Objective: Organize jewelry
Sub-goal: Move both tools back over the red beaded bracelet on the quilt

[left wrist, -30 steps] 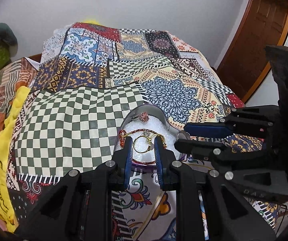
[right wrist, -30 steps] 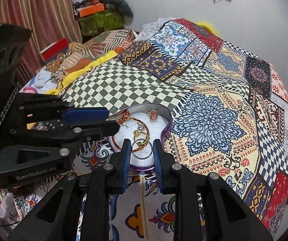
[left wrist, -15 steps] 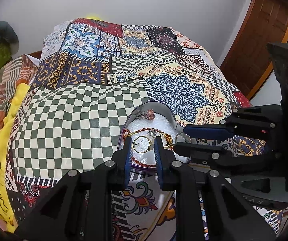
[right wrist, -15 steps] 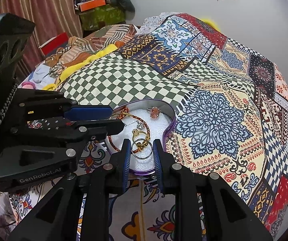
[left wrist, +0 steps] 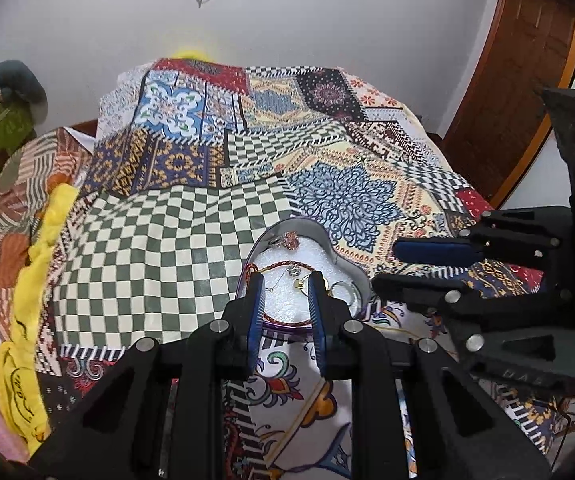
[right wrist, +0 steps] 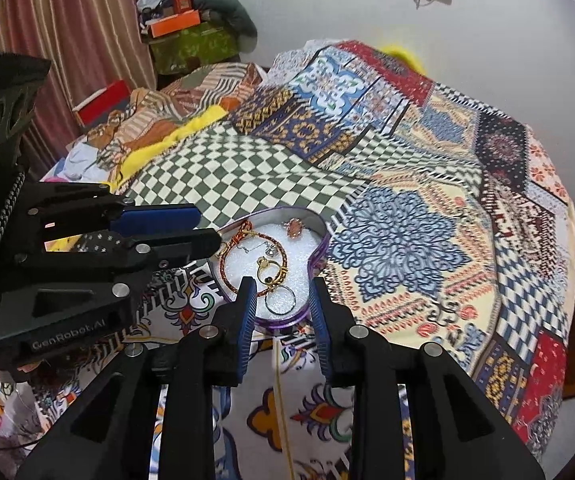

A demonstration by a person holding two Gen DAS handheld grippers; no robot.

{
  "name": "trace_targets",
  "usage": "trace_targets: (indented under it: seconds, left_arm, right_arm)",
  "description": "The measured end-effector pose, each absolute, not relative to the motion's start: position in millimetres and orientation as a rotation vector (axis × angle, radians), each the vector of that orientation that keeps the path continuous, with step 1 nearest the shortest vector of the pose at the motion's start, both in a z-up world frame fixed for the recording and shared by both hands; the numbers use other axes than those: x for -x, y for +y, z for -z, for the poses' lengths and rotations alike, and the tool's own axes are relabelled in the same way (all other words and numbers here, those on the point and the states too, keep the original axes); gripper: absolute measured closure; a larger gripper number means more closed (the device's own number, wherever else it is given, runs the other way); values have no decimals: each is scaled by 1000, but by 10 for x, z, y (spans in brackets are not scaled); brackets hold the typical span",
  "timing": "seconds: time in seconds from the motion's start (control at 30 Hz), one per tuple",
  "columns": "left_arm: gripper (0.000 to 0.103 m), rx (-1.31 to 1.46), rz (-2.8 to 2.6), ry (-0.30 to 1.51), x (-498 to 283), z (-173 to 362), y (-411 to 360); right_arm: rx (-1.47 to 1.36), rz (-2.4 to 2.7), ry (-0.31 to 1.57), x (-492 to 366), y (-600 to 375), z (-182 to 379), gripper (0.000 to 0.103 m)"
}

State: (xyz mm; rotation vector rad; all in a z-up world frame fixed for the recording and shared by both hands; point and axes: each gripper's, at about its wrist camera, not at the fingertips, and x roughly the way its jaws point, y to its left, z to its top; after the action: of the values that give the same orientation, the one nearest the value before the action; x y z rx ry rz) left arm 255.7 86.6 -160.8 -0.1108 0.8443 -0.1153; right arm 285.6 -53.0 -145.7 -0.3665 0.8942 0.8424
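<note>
walls: plain white (left wrist: pixel 327 20) | door: brown wood (left wrist: pixel 527 80) | curtain: striped (right wrist: pixel 67 40) | bed: patchwork cover (left wrist: pixel 327 140)

bedspread (left wrist: pixel 175 248) left of heart tin (left wrist: pixel 319 232): open | right of tin: right gripper (left wrist: pixel 383 264) blocks

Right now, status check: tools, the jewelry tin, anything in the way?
Left tool empty, slightly parted. Right tool opening, nothing between. Heart-shaped tin on bedspread, holding bangles and rings. Nothing blocking.
</note>
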Motion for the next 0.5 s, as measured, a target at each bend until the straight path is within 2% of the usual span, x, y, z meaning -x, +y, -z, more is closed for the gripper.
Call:
trace_targets:
  seconds: [0.23,0.5]
  left_arm:
    - [82,68,109,792,-2306,1327,710]
    - [72,32,137,755,-2008,1106,448]
  right_arm:
    - [321,-812,834,-2702,-796,1154,79]
    - [264,-754,782,-2500,-1229,929,78]
